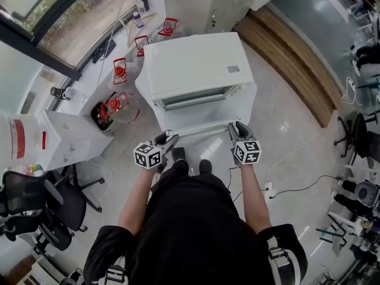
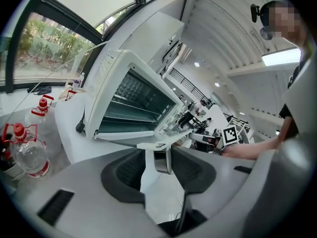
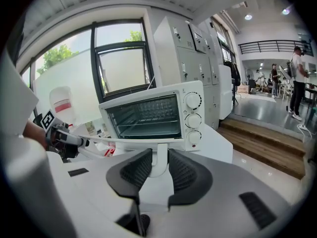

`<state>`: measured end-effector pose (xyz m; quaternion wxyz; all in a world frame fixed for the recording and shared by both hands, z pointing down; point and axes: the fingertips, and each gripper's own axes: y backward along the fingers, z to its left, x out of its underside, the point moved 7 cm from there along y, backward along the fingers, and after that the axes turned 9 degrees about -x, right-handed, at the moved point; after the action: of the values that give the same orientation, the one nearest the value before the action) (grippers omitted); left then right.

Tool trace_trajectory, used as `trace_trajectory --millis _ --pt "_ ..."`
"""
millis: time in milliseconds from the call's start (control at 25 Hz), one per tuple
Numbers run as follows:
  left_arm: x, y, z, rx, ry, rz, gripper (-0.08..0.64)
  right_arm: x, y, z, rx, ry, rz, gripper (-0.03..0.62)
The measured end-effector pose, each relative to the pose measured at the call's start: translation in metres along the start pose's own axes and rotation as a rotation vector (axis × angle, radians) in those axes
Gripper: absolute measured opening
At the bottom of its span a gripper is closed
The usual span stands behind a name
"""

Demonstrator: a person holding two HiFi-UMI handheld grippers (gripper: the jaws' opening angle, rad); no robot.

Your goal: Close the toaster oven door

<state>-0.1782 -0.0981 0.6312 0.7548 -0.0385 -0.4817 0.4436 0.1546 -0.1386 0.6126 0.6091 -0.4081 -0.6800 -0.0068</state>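
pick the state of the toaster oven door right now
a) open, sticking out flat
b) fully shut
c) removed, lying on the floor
a: in the right gripper view the door juts out flat from the toaster oven, leaving the racks exposed, and the right tongs grip its handle.

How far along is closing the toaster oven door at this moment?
Done: left gripper and right gripper each clamp a post of the door handle. In hand: the door lies open, roughly level, rack visible inside. Left: lift it shut against the toaster oven.
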Motion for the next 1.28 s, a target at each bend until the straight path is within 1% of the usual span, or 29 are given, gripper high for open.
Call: trace_trajectory --millis 200,400,720,960,1280 --pt "-0.006 0.001 -0.001 0.071 -0.008 -0.002 0.123 -0.006 -0.002 0.002 0.018 -0.01 -0.016 0.12" --pt "-0.012 0.0 0.002 0.114 -0.004 0.002 0.123 -0.01 -0.003 0.003 0.037 -0.022 -0.042 0.118" --pt "-0.025 0.002 0.008 0.172 0.031 -0.002 0.124 -0.023 -0.007 0.007 0.071 -0.033 -0.083 0.114" --pt "-0.034 -0.001 0.011 0.2 0.056 -0.003 0.126 -0.031 -0.01 0.006 0.093 -0.035 -0.111 0.112" --pt "-0.047 -0.003 0.015 0.227 0.102 -0.018 0.129 -0.044 -0.014 0.004 0.088 -0.047 -0.154 0.112"
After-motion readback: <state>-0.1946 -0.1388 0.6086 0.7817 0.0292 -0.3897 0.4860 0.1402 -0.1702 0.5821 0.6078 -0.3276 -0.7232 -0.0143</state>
